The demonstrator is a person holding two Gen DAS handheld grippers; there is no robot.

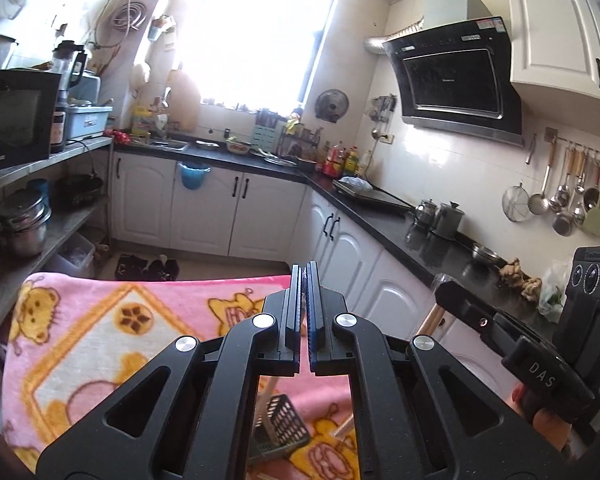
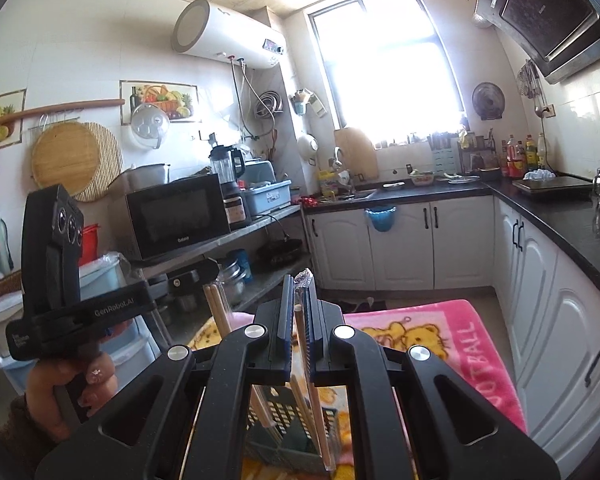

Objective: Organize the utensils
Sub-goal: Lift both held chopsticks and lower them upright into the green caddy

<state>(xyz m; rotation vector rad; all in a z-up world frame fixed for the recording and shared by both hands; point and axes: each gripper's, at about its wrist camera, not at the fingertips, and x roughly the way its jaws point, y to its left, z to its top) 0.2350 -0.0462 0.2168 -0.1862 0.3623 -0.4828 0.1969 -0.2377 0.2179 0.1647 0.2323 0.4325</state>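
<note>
Covering the table, the pink cartoon blanket (image 1: 112,332) gave a soft floor for the work, probably so that nothing would slide or clatter. On it, at 6 o'clock in both wrist views, stood the dark slotted utensil basket (image 2: 288,436), the place where the utensils should end.

Next in size, the right gripper (image 2: 299,312) hung above this basket. Its jaws were clamped on one wrapped chopstick (image 2: 316,408), held almost upright with the lower end inside the basket, which I judged a way to let it drop straight in.

At 9 o'clock in the right view, the left gripper (image 2: 212,272) held a pair of chopsticks (image 2: 218,312). In its own view the left jaws were nearly together; whether they truly pinched the sticks I could not tell. A further stick (image 1: 268,400) already leaned in the basket.
</note>
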